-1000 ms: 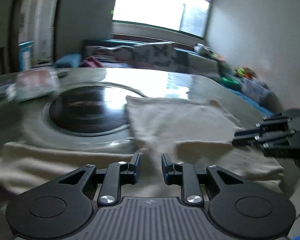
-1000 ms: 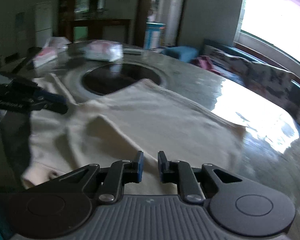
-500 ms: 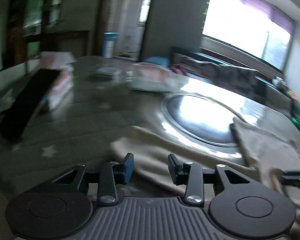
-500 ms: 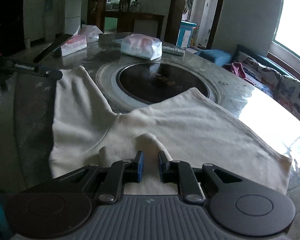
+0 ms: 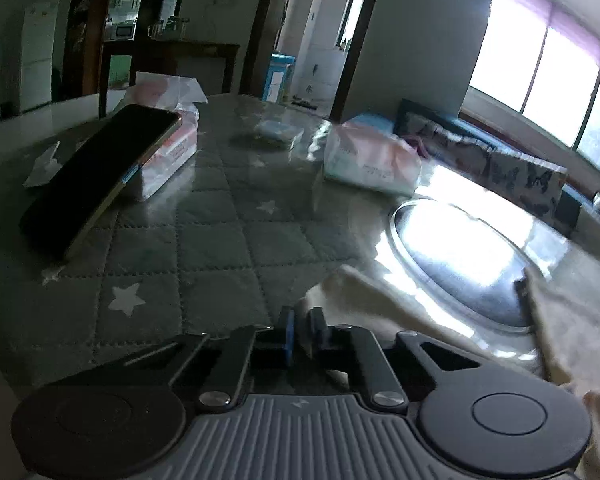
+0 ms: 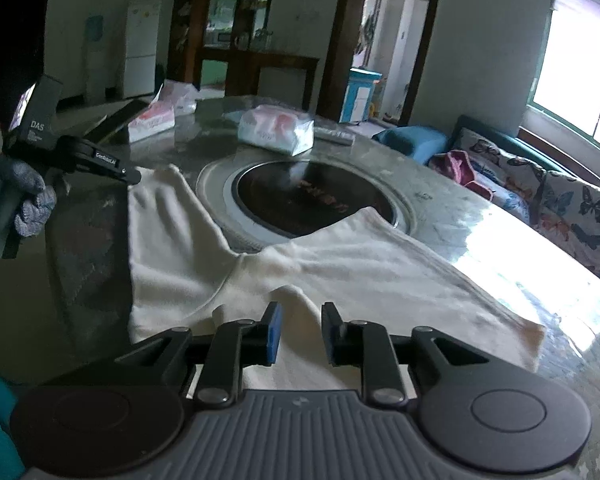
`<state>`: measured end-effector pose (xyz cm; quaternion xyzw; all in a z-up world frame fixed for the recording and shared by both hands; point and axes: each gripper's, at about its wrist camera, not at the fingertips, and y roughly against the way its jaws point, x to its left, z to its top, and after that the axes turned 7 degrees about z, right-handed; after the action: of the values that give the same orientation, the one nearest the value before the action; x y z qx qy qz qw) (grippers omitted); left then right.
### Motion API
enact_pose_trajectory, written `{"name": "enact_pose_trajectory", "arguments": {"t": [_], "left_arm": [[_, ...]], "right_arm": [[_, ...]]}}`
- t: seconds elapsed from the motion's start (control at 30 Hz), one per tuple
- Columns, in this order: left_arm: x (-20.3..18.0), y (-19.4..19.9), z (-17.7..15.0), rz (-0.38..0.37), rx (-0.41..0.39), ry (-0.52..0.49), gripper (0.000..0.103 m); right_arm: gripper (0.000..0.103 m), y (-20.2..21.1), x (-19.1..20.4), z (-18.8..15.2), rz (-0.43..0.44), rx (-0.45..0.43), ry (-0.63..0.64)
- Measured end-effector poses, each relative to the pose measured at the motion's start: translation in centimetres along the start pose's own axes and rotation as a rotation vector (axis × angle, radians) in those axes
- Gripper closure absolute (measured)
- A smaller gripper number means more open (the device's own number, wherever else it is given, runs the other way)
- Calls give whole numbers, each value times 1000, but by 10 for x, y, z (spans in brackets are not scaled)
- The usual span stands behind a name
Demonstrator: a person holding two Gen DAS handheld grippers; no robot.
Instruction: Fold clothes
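Observation:
A cream garment (image 6: 340,264) lies spread on the round table, one leg reaching left (image 6: 164,216) and the other right. My left gripper (image 5: 300,324) is shut on the end of the left leg (image 5: 364,292); it also shows in the right wrist view (image 6: 132,174) at that corner. My right gripper (image 6: 298,324) is open, its jaws on either side of a raised fold of the garment near the front edge.
A dark glass turntable (image 6: 312,200) sits mid-table. Behind it lie tissue packs (image 6: 276,128) (image 5: 168,136), a phone leaning on one (image 5: 96,172), and a remote (image 6: 336,136). A sofa (image 6: 540,184) stands right of the table.
My left gripper swung left to the end of the garment's leg and closed on it. My right gripper opened around the raised fold.

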<state>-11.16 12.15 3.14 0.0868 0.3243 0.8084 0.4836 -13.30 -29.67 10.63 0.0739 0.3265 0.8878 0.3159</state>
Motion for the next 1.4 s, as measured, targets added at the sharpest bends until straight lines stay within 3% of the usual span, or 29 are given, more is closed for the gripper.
{"name": "enact_pose_trajectory", "arguments": {"t": [0.13,0.37,0.57,0.73,0.97,1.07,1.13,1.2,1.4], "left_arm": [[-19,29,9,-124,-66,-18,98],[-92,84,12,-403,-122,-136,98],[-162,110,-6,-617,-89,-244,98],[-216,114,-31,-742,-25,-339,98],[-261,101,-72,-845,91,-449,97],[-267,97,-88,-868,120,-492,92],[-266,96,-94,-871,131,-508,71],[-259,95,-95,-863,133,-514,59],[-222,89,-87,-806,109,-505,57]], "right_arm": [[82,13,-6,-6,-28,-15,-26],[82,37,-25,-26,-95,-45,-115],[82,60,-41,-52,-147,-74,-211],[82,75,-53,-76,-192,-81,-298],[81,83,-66,-101,-230,-77,-400],[75,83,-69,-106,-240,-80,-427],[75,82,-69,-104,-240,-83,-435],[75,81,-69,-103,-238,-87,-441],[75,70,-66,-94,-195,-97,-444]]}}
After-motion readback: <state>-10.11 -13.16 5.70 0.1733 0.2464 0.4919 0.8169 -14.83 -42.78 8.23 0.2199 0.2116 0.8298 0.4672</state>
